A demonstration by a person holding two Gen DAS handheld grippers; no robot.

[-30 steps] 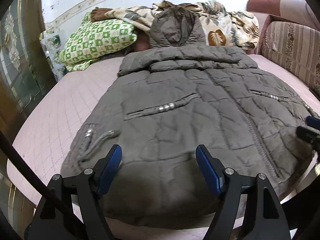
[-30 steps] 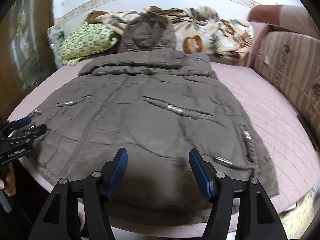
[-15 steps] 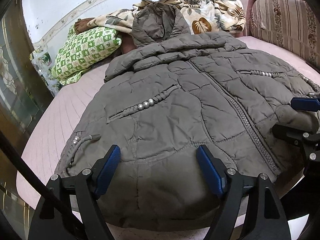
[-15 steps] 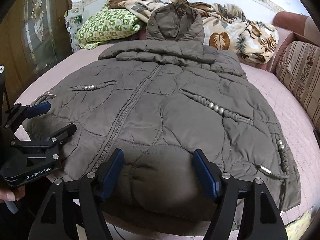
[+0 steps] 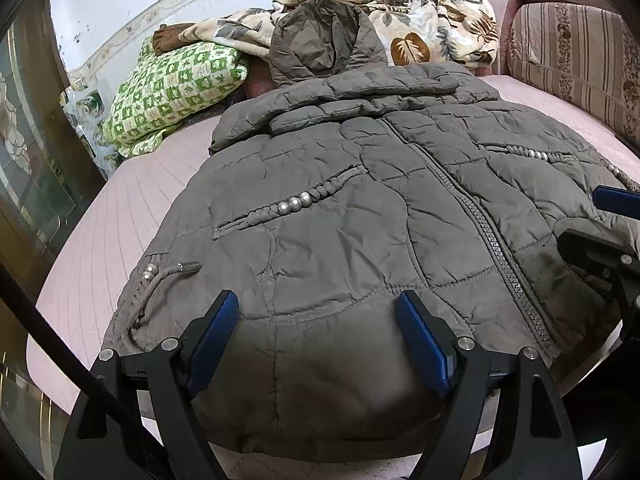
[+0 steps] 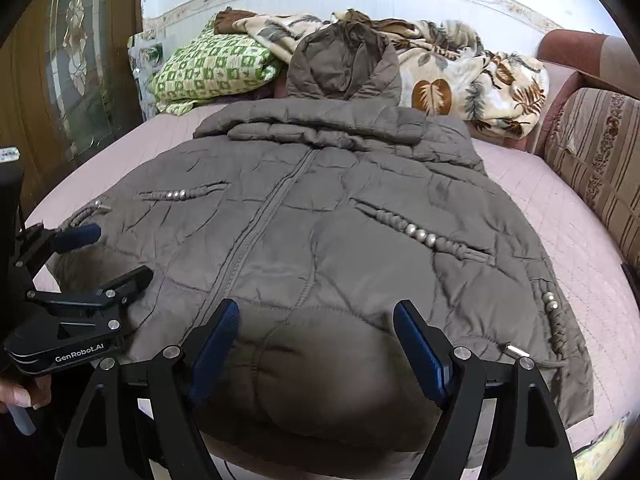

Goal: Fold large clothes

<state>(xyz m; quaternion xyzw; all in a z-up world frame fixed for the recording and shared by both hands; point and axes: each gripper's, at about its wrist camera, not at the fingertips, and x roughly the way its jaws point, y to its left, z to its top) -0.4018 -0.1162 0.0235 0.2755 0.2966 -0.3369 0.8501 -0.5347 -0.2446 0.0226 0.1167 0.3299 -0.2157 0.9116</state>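
Observation:
A large grey-brown quilted hooded jacket [image 5: 360, 220] [image 6: 340, 240] lies front up and zipped on a pink quilted bed [image 5: 120, 220], hood [image 5: 320, 48] toward the wall and hem toward me. My left gripper [image 5: 316, 304] stands open over the left part of the hem; the cloth bulges between its blue pads without being pinched. My right gripper [image 6: 316, 310] hovers over the right part of the hem with its jaws opening, the padding between them unpressed. Each gripper shows in the other's view: the right gripper [image 5: 588, 216] and the left gripper [image 6: 120, 252].
A green checked pillow [image 5: 176, 88] and a leaf-print blanket [image 5: 432, 32] are piled behind the hood by the wall. A striped sofa cushion [image 5: 572, 52] borders the bed's right side. A wooden glazed door [image 6: 60, 80] stands at the left. A hand [image 6: 20, 392] holds the left gripper.
Both grippers have come closer to the jacket's hem and nearer to each other. The right gripper's jaws have spread wider; the left's a little. The jacket itself has not moved.

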